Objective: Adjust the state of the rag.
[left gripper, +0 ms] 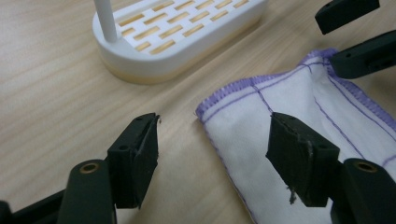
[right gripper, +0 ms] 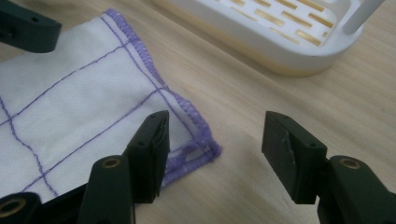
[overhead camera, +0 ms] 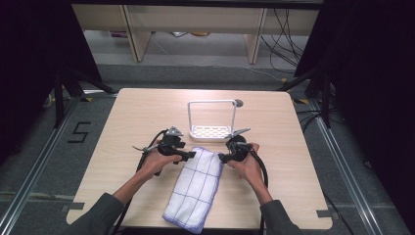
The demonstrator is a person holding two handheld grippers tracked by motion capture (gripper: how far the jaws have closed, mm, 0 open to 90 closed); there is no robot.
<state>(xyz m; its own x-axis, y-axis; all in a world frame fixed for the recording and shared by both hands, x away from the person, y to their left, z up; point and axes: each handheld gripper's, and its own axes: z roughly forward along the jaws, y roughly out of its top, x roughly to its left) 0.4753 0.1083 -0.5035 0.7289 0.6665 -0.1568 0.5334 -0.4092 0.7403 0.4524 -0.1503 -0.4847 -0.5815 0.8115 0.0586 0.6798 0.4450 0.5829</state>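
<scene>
High view: a folded white cloth with purple grid lines lies on the wooden table, its far end between the two grippers. The left gripper sits at the cloth's far left corner and the right gripper at its far right corner, each held in a hand that comes up from the near edge. Just beyond both grippers stands a white rack with a slotted base and a tall wire handle, close to the cloth's far edge but apart from it.

In the left gripper view the jaws stand apart with nothing pressed between the pads. The cloth's purple-stitched corner lies between them, nearer the right-hand jaw, which hangs over the fabric, while the other jaw is over bare wood. The rack's base is ahead and to the left, and the other gripper's jaws show at the upper right.

In the right gripper view the jaws are also apart and grip nothing. The cloth's corner lies by the left-hand jaw, the other jaw over bare table, with the rack ahead.
</scene>
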